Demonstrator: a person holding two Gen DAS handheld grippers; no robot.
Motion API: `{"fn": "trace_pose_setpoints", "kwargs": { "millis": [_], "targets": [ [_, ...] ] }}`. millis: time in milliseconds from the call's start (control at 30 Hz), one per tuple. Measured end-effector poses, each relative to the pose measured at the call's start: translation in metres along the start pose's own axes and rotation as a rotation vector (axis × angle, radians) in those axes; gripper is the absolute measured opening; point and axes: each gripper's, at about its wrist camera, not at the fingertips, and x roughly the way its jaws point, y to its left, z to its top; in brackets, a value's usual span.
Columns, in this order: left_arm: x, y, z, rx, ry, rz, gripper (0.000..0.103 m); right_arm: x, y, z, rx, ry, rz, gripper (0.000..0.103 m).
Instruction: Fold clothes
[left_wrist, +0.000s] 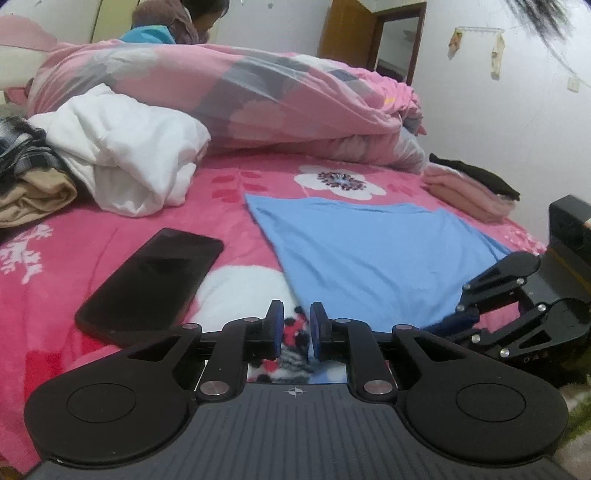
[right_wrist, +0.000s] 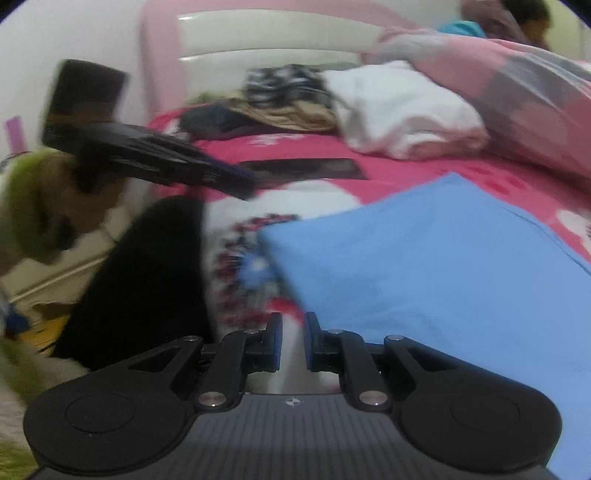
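Pink bedspread (left_wrist: 110, 236) — blue garment (left_wrist: 369, 254) flat, ahead-right of left gripper (left_wrist: 297, 325); right gripper (right_wrist: 293, 341) at its near edge — both slightly parted, empty.

Bedroom surroundings

A black phone (left_wrist: 151, 282) is laid screen-up on the pink floral bedspread (left_wrist: 55, 266); a pink quilt (left_wrist: 236, 92) is heaped behind it, and a wooden door (left_wrist: 343, 33) is seen beyond.
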Motion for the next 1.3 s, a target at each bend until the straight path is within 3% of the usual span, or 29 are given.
{"fn": "trace_pose_setpoints", "kwargs": {
  "millis": [167, 300, 400, 500, 567, 633, 700, 800, 933, 1067, 1167, 1200, 1267, 1300],
  "targets": [
    [0.012, -0.001, 0.003, -0.016, 0.007, 0.047, 0.015, 0.013, -0.002, 0.010, 0.006, -0.078, -0.076, 0.013],
    [0.004, 0.002, 0.002, -0.018, 0.012, 0.088, 0.015, 0.032, 0.029, 0.000, -0.093, -0.008, 0.069, 0.011],
    [-0.001, 0.004, 0.001, -0.026, 0.005, 0.116, 0.015, 0.021, 0.046, 0.002, -0.210, -0.052, 0.034, 0.011],
    [-0.001, 0.005, 0.004, -0.046, -0.012, 0.125, 0.015, 0.016, 0.017, 0.014, -0.080, -0.129, -0.052, 0.012],
    [0.002, 0.004, 0.007, -0.065, -0.025, 0.122, 0.017, 0.026, 0.002, 0.014, -0.018, -0.123, -0.075, 0.012],
    [0.006, 0.002, 0.011, -0.079, -0.039, 0.115, 0.019, 0.035, 0.010, 0.007, -0.031, -0.089, -0.029, 0.012],
    [0.010, -0.001, 0.013, -0.090, -0.050, 0.101, 0.021, 0.028, 0.031, 0.000, -0.092, -0.082, 0.074, 0.012],
    [0.023, -0.011, 0.018, -0.107, -0.050, 0.059, 0.024, 0.006, 0.036, -0.010, -0.056, -0.113, 0.097, 0.012],
    [0.045, -0.037, 0.022, -0.071, -0.034, -0.039, 0.028, -0.039, -0.016, -0.033, 0.280, -0.146, -0.012, 0.012],
    [0.073, -0.062, 0.021, -0.025, 0.023, -0.099, 0.029, -0.112, -0.064, -0.072, 0.564, -0.215, -0.195, 0.013],
    [0.087, -0.073, 0.017, 0.008, 0.065, -0.107, 0.029, -0.170, -0.086, -0.107, 0.758, -0.283, -0.343, 0.018],
    [0.090, -0.076, 0.016, 0.017, 0.078, -0.102, 0.029, -0.191, -0.094, -0.120, 0.835, -0.308, -0.397, 0.025],
    [0.094, -0.077, 0.013, 0.025, 0.104, -0.091, 0.029, -0.219, -0.111, -0.150, 1.027, -0.368, -0.452, 0.031],
    [0.095, -0.077, 0.012, 0.023, 0.111, -0.086, 0.029, -0.226, -0.117, -0.165, 1.123, -0.402, -0.428, 0.032]
  ]
}}
